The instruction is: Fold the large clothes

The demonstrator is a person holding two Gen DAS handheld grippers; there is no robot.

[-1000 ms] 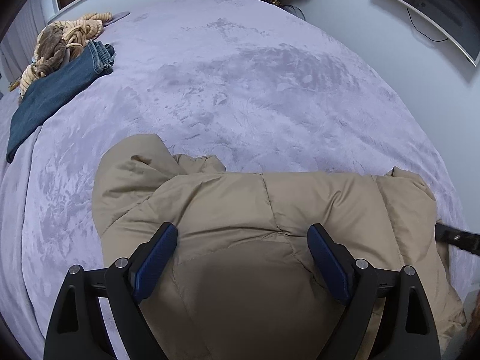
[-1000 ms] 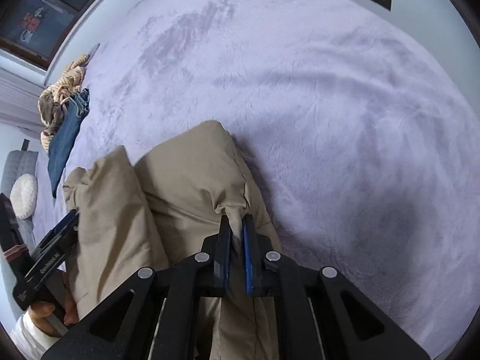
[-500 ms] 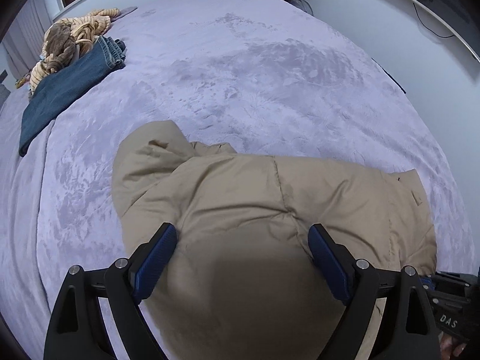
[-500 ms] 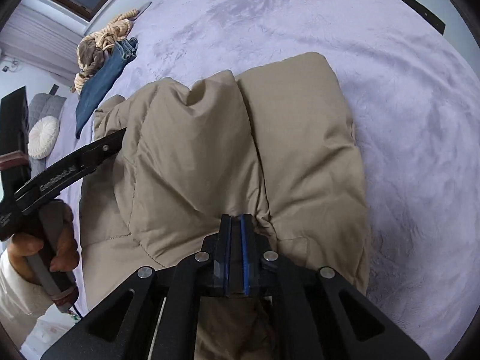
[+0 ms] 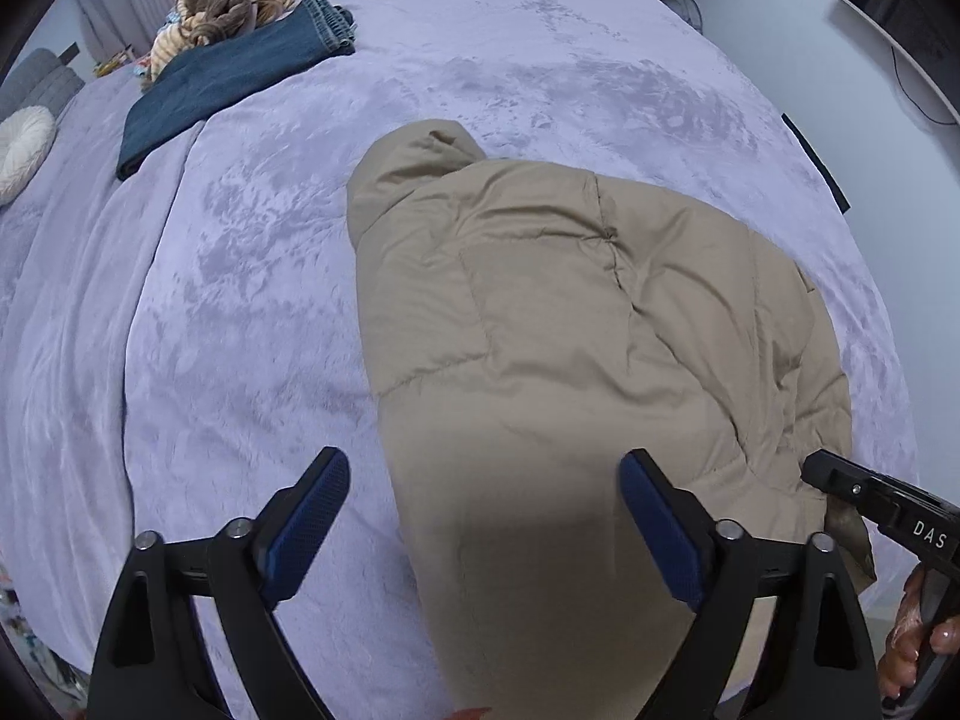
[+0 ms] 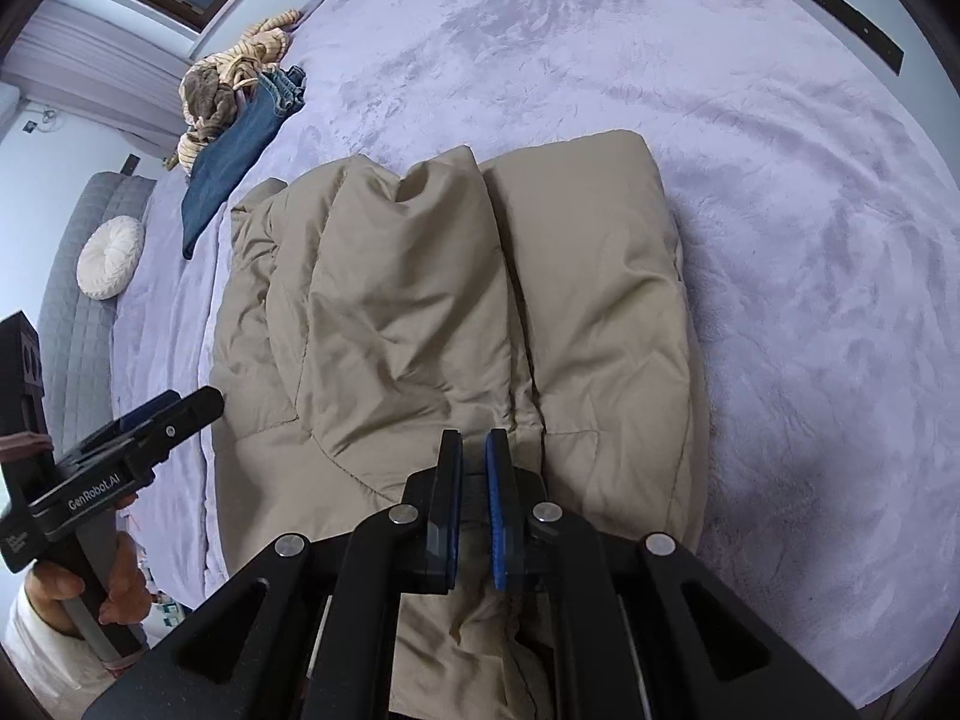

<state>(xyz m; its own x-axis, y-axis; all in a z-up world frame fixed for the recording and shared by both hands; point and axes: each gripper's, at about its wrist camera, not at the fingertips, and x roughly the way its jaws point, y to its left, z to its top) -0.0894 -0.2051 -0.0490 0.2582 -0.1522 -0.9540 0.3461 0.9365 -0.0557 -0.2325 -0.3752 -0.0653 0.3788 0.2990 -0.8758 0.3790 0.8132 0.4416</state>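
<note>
Two grippers: left gripper point(image 5: 483, 507) wide open over tan jacket point(image 5: 588, 324) near edge; right gripper point(image 6: 474, 483) nearly closed, pinching jacket fabric w/ purple bed point(image 5: 240, 330) under it.

Black tongs point(image 5: 483, 519), blue pads point(image 5: 309, 519), silver screws.

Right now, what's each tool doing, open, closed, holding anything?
Left tool: open, holding nothing, above the tan jacket.
Right tool: closed on the jacket's near edge.
</note>
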